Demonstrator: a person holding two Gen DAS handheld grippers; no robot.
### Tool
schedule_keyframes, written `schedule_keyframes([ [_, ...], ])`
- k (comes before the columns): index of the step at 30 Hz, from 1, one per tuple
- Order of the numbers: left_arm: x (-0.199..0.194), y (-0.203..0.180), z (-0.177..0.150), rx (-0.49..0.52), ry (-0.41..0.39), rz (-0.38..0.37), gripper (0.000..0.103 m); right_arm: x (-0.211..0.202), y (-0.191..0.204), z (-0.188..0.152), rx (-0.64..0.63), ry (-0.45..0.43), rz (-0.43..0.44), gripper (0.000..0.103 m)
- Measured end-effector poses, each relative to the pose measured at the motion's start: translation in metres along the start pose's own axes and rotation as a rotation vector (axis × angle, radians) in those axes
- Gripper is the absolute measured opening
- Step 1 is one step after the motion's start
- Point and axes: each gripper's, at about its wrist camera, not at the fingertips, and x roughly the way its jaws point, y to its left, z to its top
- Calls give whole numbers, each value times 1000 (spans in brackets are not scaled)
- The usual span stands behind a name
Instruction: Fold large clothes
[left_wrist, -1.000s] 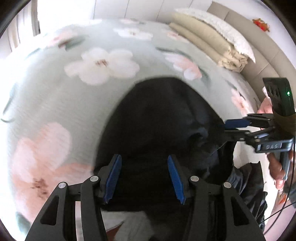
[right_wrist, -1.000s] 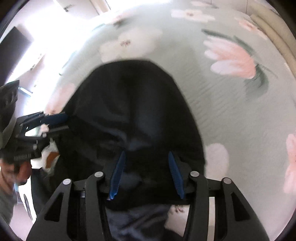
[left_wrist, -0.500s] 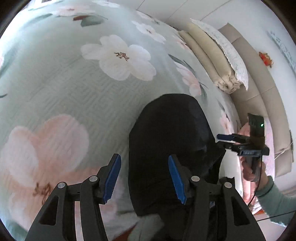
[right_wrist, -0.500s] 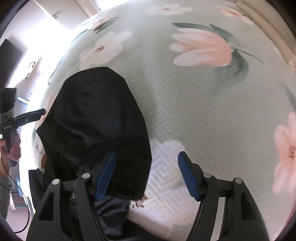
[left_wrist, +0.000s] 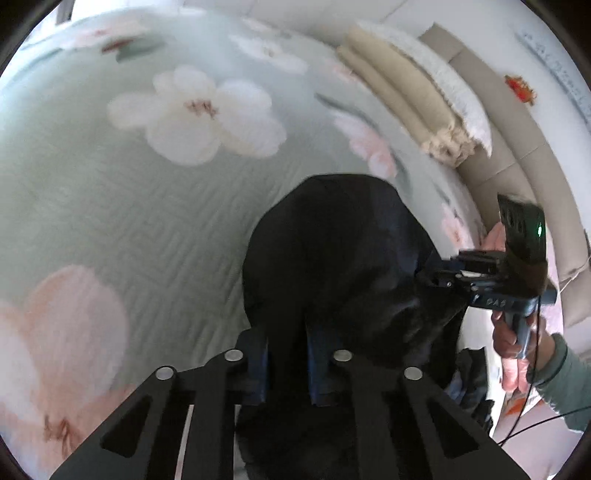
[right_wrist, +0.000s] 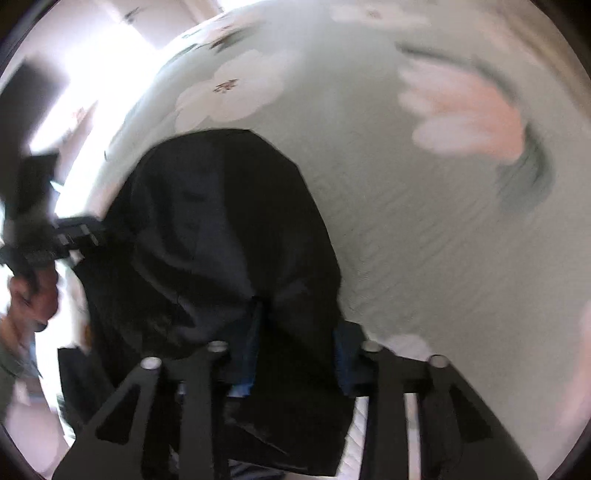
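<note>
A black garment (left_wrist: 332, 258) lies in a heap near the edge of a bed covered by a pale green flowered bedspread (left_wrist: 129, 221). The left gripper (left_wrist: 286, 363) has just been closing and its jaws now pinch a fold of the dark cloth at the near edge. The right gripper (right_wrist: 295, 354) has likewise just been closing, with black fabric bunched between its jaws. Folded beige blankets (left_wrist: 402, 107) sit well apart, by the headboard.

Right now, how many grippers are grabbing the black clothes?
2. The left gripper pinches the black cloth's near edge; the right gripper pinches its other near corner. Both just closed.
</note>
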Motion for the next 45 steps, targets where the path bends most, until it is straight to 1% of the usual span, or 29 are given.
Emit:
schedule_keyframes([
  [1, -14, -4, -5, 4, -27, 1, 14, -10, 4, -5, -9, -18, -11, 20],
  [2, -32, -12, -11, 19, -62, 3, 14, -23, 8, -11, -5, -39, -8, 17],
  [3, -48, -21, -18, 35, -91, 2, 14, -34, 12, -16, -4, -62, -14, 16],
  [6, -92, -49, -39, 78, -156, 7, 14, -85, 36, -39, -27, -161, -79, 15],
  [9, -133, -77, -66, 112, -201, 0, 14, -129, 63, -61, -61, -240, -135, 15],
  [11, -158, -97, -88, 136, -218, 4, 14, -159, 85, -82, -80, -286, -165, 15],
  [14, -184, -123, -118, 176, -229, 11, 13, -197, 106, -111, -81, -332, -213, 14],
  [15, -191, -133, -132, 194, -226, 17, 13, -209, 112, -125, -77, -348, -248, 14],
  [16, -198, -142, -145, 211, -222, 18, 13, -219, 115, -134, -76, -365, -264, 12],
  [19, -209, -168, -190, 257, -197, 36, 10, -247, 131, -175, -78, -420, -314, 12],
  [20, -209, -172, -202, 259, -182, 38, 10, -252, 135, -187, -79, -420, -318, 12],
  [21, -206, -173, -220, 251, -151, 55, 10, -252, 137, -200, -73, -401, -310, 12],
  [24, -193, -159, -252, 185, -72, 90, 10, -226, 135, -227, -60, -275, -268, 12],
  [25, -190, -154, -259, 166, -57, 100, 10, -218, 135, -233, -62, -238, -264, 14],
  [26, -189, -149, -262, 147, -51, 112, 10, -210, 135, -237, -65, -200, -259, 20],
  [27, -189, -148, -263, 140, -53, 119, 10, -202, 132, -236, -66, -172, -254, 23],
  [29, -191, -148, -253, 136, -75, 145, 12, -196, 126, -235, -65, -167, -225, 32],
  [30, -192, -150, -244, 146, -88, 157, 15, -197, 122, -232, -63, -164, -220, 35],
  [31, -194, -153, -233, 161, -102, 164, 19, -197, 118, -225, -60, -158, -203, 45],
  [32, -194, -155, -223, 176, -112, 170, 31, -199, 113, -217, -59, -161, -189, 54],
  [33, -194, -158, -210, 198, -123, 185, 51, -201, 106, -209, -61, -171, -189, 57],
  [34, -195, -161, -195, 218, -140, 206, 59, -203, 105, -203, -74, -183, -186, 66],
  [35, -195, -163, -178, 230, -163, 215, 63, -204, 100, -189, -86, -187, -176, 70],
  [36, -194, -162, -158, 236, -183, 197, 63, -204, 95, -174, -86, -189, -178, 71],
  [37, -193, -160, -148, 231, -186, 182, 63, -204, 90, -164, -77, -182, -170, 74],
  [38, -190, -156, -135, 215, -188, 168, 63, -202, 85, -151, -64, -167, -139, 74],
  [39, -183, -149, -121, 190, -181, 151, 63, -201, 80, -144, -52, -162, -120, 74],
  [42, -165, -129, -97, 144, -150, 117, 63, -187, 57, -118, -5, -143, -61, 75],
  [45, -139, -99, -71, 88, -111, 110, 63, -169, 37, -104, 35, -117, -15, 76],
])
